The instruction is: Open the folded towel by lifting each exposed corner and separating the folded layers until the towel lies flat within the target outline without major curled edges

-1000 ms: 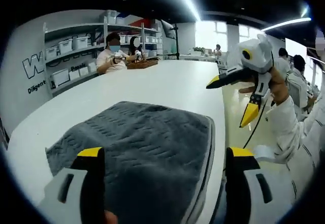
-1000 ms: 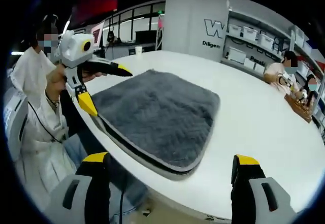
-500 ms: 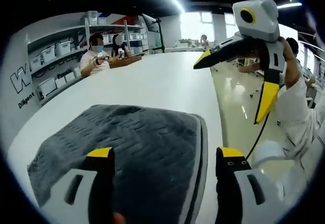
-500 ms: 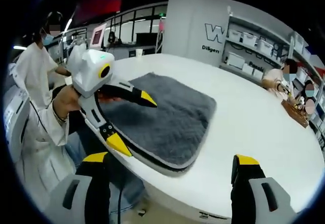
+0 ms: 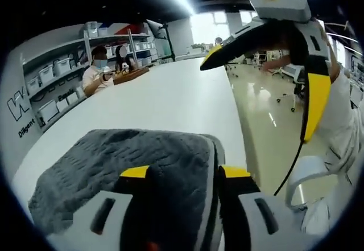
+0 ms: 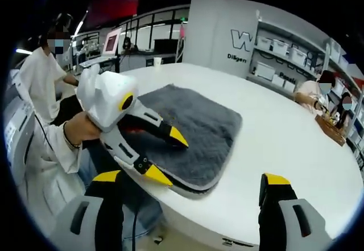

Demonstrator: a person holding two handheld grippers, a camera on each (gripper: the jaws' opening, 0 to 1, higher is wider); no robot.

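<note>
Shelves of bins (image 5: 48, 71) lined the far wall behind our white table (image 6: 284, 143). We had the folded grey towel (image 6: 196, 128) at its near edge, our left gripper (image 6: 165, 157) spread over the corner, our right gripper (image 5: 259, 83) spread above.

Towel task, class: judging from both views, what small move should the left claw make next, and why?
Probably close the left claw on the near edge of the towel. Its jaws are open and straddle that edge at the table rim, one tip over the gray pile, the other below the edge. The towel is still folded, so gripping the edge comes first. The right claw hangs open, off the towel.
</note>
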